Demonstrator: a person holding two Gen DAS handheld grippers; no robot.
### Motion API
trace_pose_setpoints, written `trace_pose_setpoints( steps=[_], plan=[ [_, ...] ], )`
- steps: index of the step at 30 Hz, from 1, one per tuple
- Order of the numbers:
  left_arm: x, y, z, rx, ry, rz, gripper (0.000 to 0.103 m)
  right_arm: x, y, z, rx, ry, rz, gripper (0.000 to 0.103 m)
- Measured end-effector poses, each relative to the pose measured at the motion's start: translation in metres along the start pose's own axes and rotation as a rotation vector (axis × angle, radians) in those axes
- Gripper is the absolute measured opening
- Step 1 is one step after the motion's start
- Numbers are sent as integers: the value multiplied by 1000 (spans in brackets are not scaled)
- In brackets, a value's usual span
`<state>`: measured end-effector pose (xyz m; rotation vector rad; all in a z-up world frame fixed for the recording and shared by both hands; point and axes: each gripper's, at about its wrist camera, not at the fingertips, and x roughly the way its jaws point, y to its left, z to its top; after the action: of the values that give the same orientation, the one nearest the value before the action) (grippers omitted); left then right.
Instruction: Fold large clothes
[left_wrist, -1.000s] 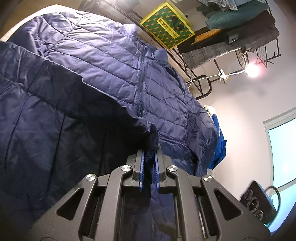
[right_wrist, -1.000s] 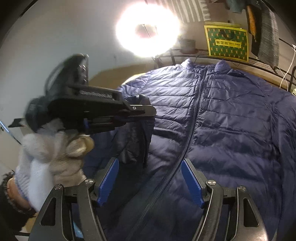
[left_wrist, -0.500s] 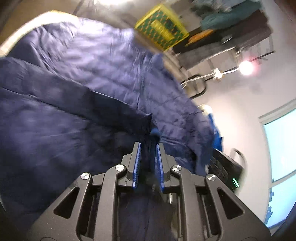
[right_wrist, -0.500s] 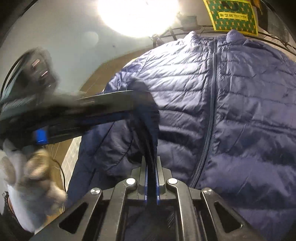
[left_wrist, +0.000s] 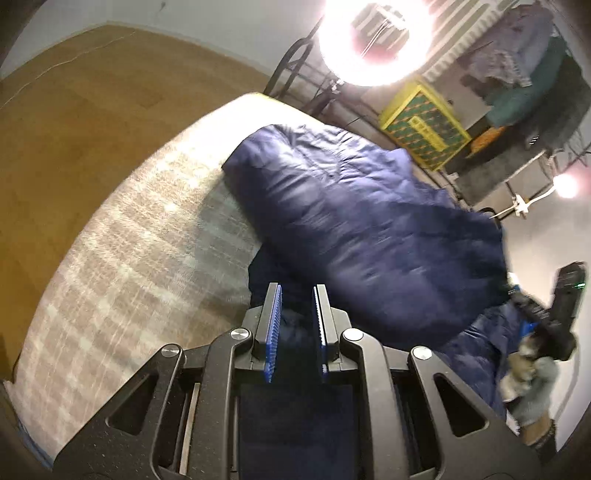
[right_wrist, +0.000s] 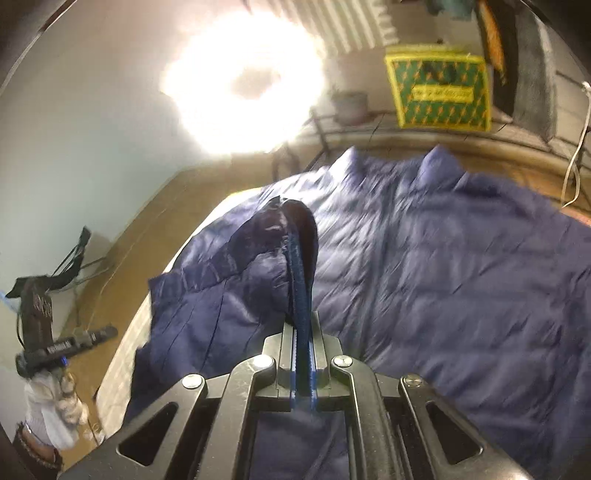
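Note:
A navy quilted jacket (left_wrist: 369, 229) lies on a pale checked mattress (left_wrist: 129, 258), collar toward the far side (right_wrist: 461, 277). My right gripper (right_wrist: 303, 321) is shut on the jacket's sleeve end (right_wrist: 295, 236), which stands up out of its pads with a blue trim band. In the left wrist view that gripper (left_wrist: 528, 306) shows blurred at the right edge, held by a gloved hand (left_wrist: 532, 391). My left gripper (left_wrist: 295, 291) hovers at the jacket's near edge, pads a little apart and pressing on nothing; dark cloth lies below the gap. From the right it appears at far left (right_wrist: 110, 329), clear of the jacket.
A bright ring lamp (right_wrist: 243, 81) glares behind the mattress. A yellow and green box (left_wrist: 424, 122) sits on a metal rack, with hung clothes (left_wrist: 524, 74) beside it. Wooden floor (left_wrist: 74, 110) surrounds the mattress, whose edge (right_wrist: 122, 358) runs on the left.
The right gripper shut on the sleeve end that the left one held. The left gripper let go and swung away to the left. The jacket's left part now lies folded inward.

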<state>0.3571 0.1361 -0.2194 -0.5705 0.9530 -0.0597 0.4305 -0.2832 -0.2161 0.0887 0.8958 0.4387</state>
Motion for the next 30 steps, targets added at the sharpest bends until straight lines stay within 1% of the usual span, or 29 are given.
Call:
trace_pose_setpoints(
  steps=[1,3,5,7,9,13,16,17,19,21,22,24,27,29,30],
  plan=[
    [9,-1,2,1,5,12,14,-2,-4,4,4,-13,-16,2],
    [23,-8,8,8,4,16,14,-11,-22,13,22,-53,-75,2],
    [36,-20,14,28,-6,29,14,-14,-40,15,40,-76,-124,2],
    [51,-32,22,43,-2,35,14,-15,-61,11,51,-94,-196,2],
    [62,-42,24,58,2,49,14,-9,-80,2,74,-67,-233,2],
    [82,-59,30,76,4,63,14,4,-96,-11,77,-37,-268,2],
    [97,-69,33,102,16,82,14,13,-105,-7,70,-39,-286,2],
    [104,-71,33,112,30,93,14,10,-107,-7,74,-51,-285,2],
    [113,-71,33,123,44,118,14,3,-111,-9,107,-76,-255,2],
    [120,-66,34,116,55,139,14,7,-118,-12,141,-63,-243,2],
    [123,-64,34,108,58,141,14,11,-121,-16,144,-48,-255,2],
    [124,-61,31,108,54,141,14,20,-126,-21,140,-18,-290,2],
    [120,-61,29,122,46,146,14,29,-136,-27,170,19,-295,3],
    [110,-63,26,129,35,139,14,32,-136,-29,169,26,-309,5],
    [101,-66,24,130,20,124,14,32,-135,-28,158,30,-321,11]
  ],
)
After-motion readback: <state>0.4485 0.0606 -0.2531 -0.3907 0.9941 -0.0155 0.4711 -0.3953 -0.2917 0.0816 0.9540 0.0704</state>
